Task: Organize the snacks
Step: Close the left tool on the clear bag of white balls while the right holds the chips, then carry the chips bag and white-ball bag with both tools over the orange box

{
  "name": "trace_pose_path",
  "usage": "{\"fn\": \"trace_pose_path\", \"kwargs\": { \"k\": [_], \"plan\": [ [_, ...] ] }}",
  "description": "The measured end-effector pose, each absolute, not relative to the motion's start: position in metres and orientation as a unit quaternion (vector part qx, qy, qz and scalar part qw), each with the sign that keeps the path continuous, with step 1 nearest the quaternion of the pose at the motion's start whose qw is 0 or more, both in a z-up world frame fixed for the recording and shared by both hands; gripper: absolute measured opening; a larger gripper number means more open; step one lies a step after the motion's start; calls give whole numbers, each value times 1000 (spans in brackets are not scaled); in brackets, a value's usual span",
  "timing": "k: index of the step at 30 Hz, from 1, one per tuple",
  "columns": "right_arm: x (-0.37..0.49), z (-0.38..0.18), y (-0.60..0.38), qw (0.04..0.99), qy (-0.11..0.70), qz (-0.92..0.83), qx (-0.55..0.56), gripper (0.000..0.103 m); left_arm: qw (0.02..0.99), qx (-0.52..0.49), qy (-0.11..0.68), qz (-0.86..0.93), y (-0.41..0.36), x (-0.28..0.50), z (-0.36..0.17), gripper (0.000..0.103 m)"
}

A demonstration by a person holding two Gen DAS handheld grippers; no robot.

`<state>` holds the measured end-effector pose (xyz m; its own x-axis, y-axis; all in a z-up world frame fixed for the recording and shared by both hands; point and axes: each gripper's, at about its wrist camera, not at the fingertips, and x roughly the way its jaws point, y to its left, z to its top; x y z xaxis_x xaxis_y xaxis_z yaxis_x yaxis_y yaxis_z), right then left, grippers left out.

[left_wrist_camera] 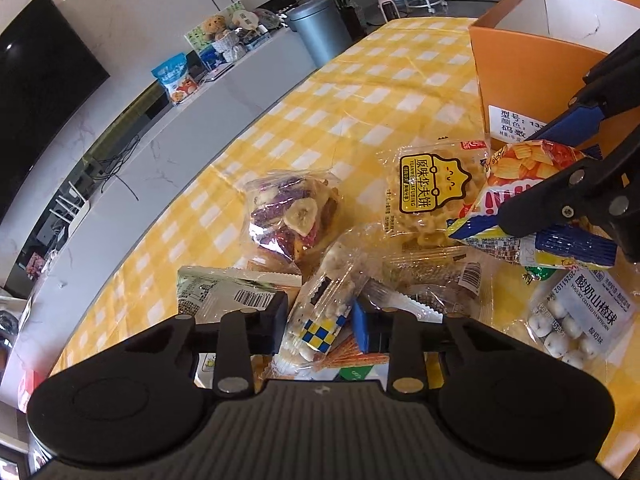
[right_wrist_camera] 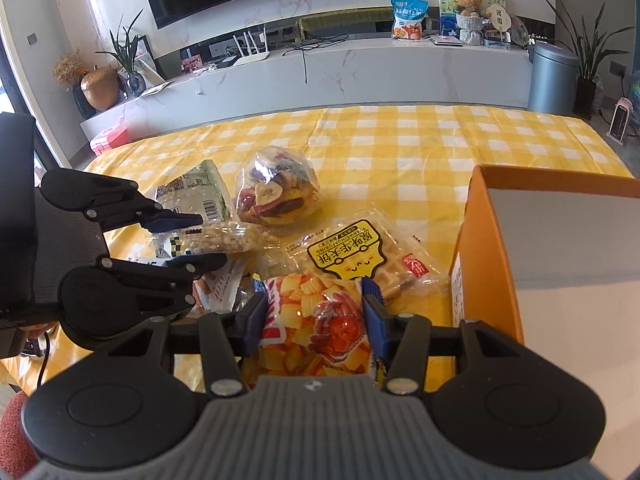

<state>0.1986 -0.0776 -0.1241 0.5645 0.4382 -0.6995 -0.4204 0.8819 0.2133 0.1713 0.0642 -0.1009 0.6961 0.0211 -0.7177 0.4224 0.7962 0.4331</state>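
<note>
Both claws are loaded. The right gripper is clamped across a crisp packet printed with ridged chips, low centre in the right wrist view, its blue pads pressing in both sides of the bag. The left gripper has narrowed onto a clear cereal bar packet with a blue-and-yellow chequered label; the pads appear to press the wrapper, low centre in the left wrist view. The orange box, open-topped, stands at the right edge of that view on the yellow checked tablecloth, just beside the pile, and is judged the destination. Recommended handling: lift each packet straight up clear of the heap before travelling, carry the crisp packet over the box's near wall rather than against it, and release only once inside. The thin wrapper may slip or drag a neighbour along. Obstructions: the waffle biscuit packet lies between the crisp packet and the box; the dried fruit bag and a green-printed packet sit above the cereal bar; the yogurt hawthorn ball packet lies at lower right of the left wrist view. The two grippers work close together, so a clash is possible.
</note>
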Motion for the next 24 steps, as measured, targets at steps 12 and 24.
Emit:
{"fn": "trace_pose_path", "kwargs": {
  "k": [12, 24],
  "plan": [
    [182, -99, -87, 893, 373, 251, 14, 50, 907, 234, 346, -62, 65, 137, -59, 25],
    [147, -44, -113, 914, 310, 262, 27, 50, 941, 92, 317, -69, 59, 93, 4, 25]
  ]
}}
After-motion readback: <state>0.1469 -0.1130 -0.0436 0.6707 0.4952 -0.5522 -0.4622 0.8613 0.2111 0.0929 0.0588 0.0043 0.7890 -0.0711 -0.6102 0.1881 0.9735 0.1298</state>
